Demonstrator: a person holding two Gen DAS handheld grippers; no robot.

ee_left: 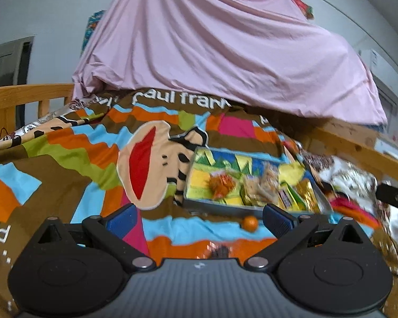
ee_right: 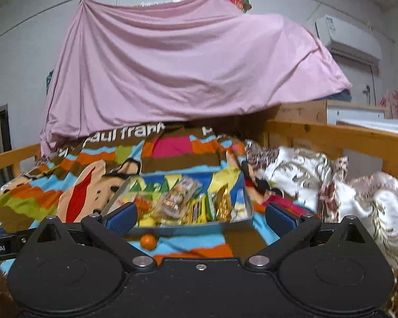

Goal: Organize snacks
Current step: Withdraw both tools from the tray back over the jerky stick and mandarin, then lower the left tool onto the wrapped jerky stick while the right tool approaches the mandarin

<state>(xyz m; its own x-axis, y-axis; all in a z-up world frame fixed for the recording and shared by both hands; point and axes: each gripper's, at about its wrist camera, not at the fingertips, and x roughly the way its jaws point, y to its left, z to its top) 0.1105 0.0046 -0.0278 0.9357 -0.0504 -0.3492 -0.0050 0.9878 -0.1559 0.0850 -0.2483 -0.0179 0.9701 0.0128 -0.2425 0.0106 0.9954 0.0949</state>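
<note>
Both the left gripper [ee_left: 199,216] and right gripper [ee_right: 200,216] hang spread and empty, the snack tray [ee_right: 199,225] just beyond, a small orange ball [ee_right: 148,241] near it.

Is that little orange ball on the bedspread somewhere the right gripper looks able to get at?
Probably yes. The orange ball lies alone on the bedspread, just in front of the snack tray and apart from it. The right gripper is open and empty, with nothing between its fingers and the ball.
</note>
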